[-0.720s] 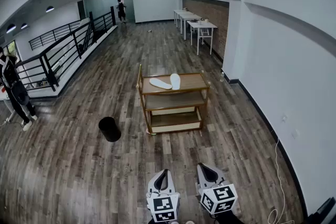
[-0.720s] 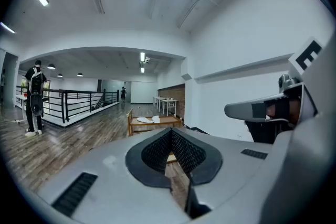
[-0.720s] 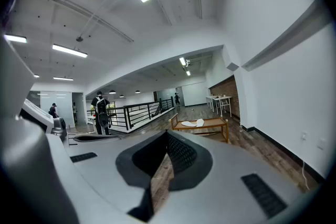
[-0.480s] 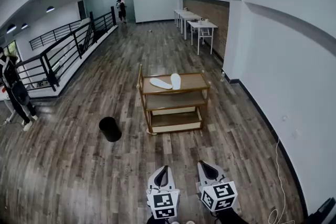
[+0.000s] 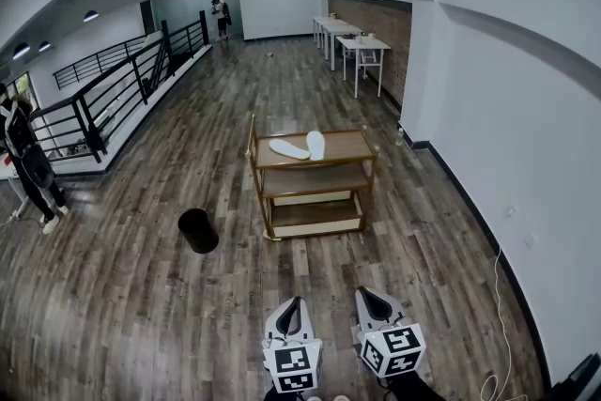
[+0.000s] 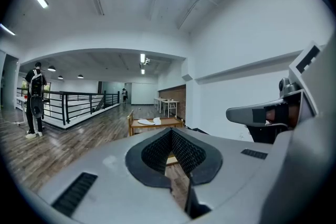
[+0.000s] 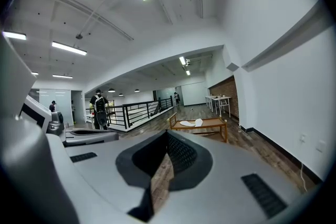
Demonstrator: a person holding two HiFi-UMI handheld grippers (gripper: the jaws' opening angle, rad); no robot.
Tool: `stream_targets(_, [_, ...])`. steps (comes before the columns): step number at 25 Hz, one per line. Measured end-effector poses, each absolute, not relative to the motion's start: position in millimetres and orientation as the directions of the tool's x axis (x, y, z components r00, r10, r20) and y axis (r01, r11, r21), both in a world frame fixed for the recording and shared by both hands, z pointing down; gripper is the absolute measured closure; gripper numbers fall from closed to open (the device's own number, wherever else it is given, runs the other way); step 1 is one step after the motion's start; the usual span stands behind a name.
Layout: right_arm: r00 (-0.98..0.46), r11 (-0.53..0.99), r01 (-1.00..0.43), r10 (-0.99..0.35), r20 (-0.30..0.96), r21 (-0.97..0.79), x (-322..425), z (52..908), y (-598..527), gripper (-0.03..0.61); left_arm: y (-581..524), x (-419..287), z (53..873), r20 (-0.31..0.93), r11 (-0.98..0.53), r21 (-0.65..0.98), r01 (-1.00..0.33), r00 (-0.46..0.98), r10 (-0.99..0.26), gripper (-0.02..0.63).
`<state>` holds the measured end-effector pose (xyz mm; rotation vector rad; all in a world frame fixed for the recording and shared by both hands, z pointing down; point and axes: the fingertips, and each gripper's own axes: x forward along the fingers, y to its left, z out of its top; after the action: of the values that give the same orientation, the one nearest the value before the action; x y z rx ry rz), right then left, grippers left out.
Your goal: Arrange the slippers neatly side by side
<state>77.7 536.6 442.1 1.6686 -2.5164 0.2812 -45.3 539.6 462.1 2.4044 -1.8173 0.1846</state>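
Two white slippers lie on the top shelf of a wooden cart (image 5: 353, 148), well ahead of the person across the plank floor. The left slipper (image 5: 288, 148) lies on a slant, and the right slipper (image 5: 315, 145) points almost straight away. Their near ends sit close together and their far ends spread apart, so they form a V rather than a neat pair. Whether they touch cannot be told at this distance.

Both grippers hang low and near the person, far from the cart. The left gripper (image 6: 170, 130) has its jaws together at the tips with nothing between them. Only floor shows through the slot behind. The right gripper (image 7: 168, 132) reads the same way — tips met, holding nothing. The two sit side by side, the left gripper to the left.

Little has changed since the earlier frames. The cart and slippers sit a touch lower in the head view, and the black bin (image 5: 198, 230) left of the cart has drifted with them — a slight shift of the camera. The slippers keep the same splayed layout, and the grippers have barely stirred. A person (image 5: 26, 160) stands at the far left by the black railing (image 5: 113, 89), in the same spot as before.
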Motion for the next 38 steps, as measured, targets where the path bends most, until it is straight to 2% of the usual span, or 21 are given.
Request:
stream_targets(22, [-0.342, 0.331, -0.94, -0.916, 0.212, -0.085, 53, 449, 521, 0.58, 532, -78, 478, 0.181, -0.294, 0.047, -0.955, 0.297, -0.937, 0.612])
stream_targets(38, [-0.405, 0.388, -0.914, -0.889, 0.214, -0.119, 79, 456, 413, 0.58, 426, -48, 471, 0.162, -0.248, 0.038, -0.968, 0.25, -0.954, 0.612])
